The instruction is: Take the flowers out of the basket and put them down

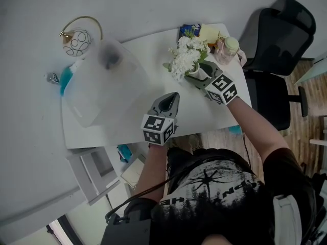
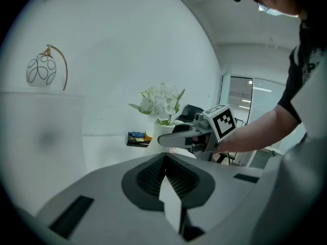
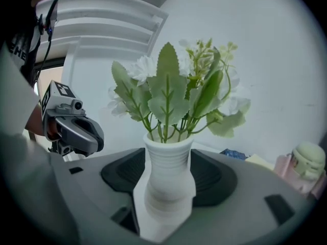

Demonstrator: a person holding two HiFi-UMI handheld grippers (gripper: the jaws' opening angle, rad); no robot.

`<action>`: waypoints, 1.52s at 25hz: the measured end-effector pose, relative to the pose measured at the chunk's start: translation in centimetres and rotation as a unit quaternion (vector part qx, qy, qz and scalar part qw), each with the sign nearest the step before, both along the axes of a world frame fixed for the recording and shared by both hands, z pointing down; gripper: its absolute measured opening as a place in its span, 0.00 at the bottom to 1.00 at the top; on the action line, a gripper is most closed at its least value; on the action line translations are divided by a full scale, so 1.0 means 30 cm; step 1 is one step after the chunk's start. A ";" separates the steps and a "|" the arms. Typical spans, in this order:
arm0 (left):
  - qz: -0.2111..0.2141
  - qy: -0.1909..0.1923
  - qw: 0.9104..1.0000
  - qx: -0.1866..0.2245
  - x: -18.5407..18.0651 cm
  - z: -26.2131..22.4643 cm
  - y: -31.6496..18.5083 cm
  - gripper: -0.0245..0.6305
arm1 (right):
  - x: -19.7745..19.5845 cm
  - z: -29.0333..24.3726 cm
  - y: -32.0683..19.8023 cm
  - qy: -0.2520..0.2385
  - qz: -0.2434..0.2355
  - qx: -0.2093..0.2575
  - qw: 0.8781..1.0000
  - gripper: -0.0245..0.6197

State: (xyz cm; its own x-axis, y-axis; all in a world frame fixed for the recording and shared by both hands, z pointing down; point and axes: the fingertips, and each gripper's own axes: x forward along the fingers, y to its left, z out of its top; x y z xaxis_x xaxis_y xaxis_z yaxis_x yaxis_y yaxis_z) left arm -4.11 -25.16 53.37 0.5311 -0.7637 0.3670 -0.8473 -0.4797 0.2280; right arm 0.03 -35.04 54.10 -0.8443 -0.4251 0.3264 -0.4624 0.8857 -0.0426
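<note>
Seen from the head view, a white surface (image 1: 122, 126) stands against a grey wall. At the far left, off the surface, sits a white egg-shaped ornament (image 1: 77, 41) in a gold hoop.

Near the middle, the left hand-held gripper (image 1: 171, 102) hovers above the surface. Its own view shows it (image 2: 166, 160) clenched, jaws pressed together with nothing between them.

To its right, the right hand-held gripper (image 1: 196, 76) grasps a white ribbed vase (image 3: 168, 172) at its narrow waist, one jaw on either side. The vase stands upright and holds the flowers (image 1: 185, 57), white blooms among green leaves (image 3: 173, 93). The flowers are at the far right part of the surface. Whether the vase's base rests on it or hangs just above is unclear from these views.

Just beside the flowers, further right, are a blue packet, a yellow item and a pink jar (image 1: 227, 49) with a pale lid. A black chair (image 1: 278, 45) stands beyond the surface's edge.

The likely trouble: the vase is slim and top-heavy. Letting go before its base sits flat could tip it. The blooms could also brush the jar nearby and knock it over.
</note>
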 end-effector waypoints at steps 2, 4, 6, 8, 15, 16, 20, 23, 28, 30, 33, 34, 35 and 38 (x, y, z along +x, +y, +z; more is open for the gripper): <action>0.002 0.001 1.000 0.001 0.009 -0.004 -0.001 0.05 | 0.019 -0.011 0.002 0.003 0.000 0.003 1.000 0.45; 0.004 0.003 1.000 0.004 0.019 -0.013 0.002 0.05 | 0.040 -0.023 0.008 0.007 0.001 0.006 1.000 0.45; 0.007 0.003 1.000 0.007 0.032 -0.025 0.006 0.05 | 0.065 -0.034 0.017 0.009 0.003 0.006 1.000 0.45; 0.010 0.003 1.000 0.012 0.043 -0.040 0.008 0.05 | 0.089 -0.048 0.028 0.009 0.004 0.009 1.000 0.45; 0.012 -0.004 1.000 0.026 0.051 -0.088 0.011 0.05 | 0.125 -0.099 0.101 0.005 -0.006 0.012 1.000 0.45; 0.012 -0.005 1.000 0.028 0.051 -0.095 0.012 0.05 | 0.125 -0.105 0.116 0.003 -0.008 0.011 1.000 0.45; 0.015 -0.009 0.999 0.033 0.051 -0.115 0.024 0.05 | 0.128 -0.138 0.168 -0.006 -0.012 0.018 1.000 0.38; 0.017 -0.011 0.999 0.034 0.050 -0.126 0.034 0.05 | 0.139 -0.176 0.192 -0.020 -0.003 0.023 1.000 0.26; 0.024 -0.012 0.999 0.038 0.054 -0.142 0.038 0.05 | 0.167 -0.220 0.216 -0.034 0.013 0.029 0.999 0.11; 0.025 -0.013 0.999 0.041 0.053 -0.151 0.041 0.05 | 0.181 -0.222 0.231 -0.031 0.016 0.031 0.999 0.08; 0.023 -0.006 0.999 0.047 0.044 -0.173 0.039 0.05 | 0.202 -0.224 0.246 -0.028 0.021 0.032 0.999 0.07; 0.022 -0.004 0.999 0.048 0.040 -0.178 0.037 0.05 | 0.206 -0.225 0.250 -0.027 0.022 0.031 0.999 0.07; 0.020 0.000 0.999 0.048 0.035 -0.180 0.037 0.05 | 0.209 -0.225 0.255 -0.028 0.023 0.029 0.999 0.07; 0.015 0.007 0.999 0.046 0.026 -0.182 0.041 0.05 | 0.203 -0.225 0.274 -0.034 0.019 0.024 0.999 0.07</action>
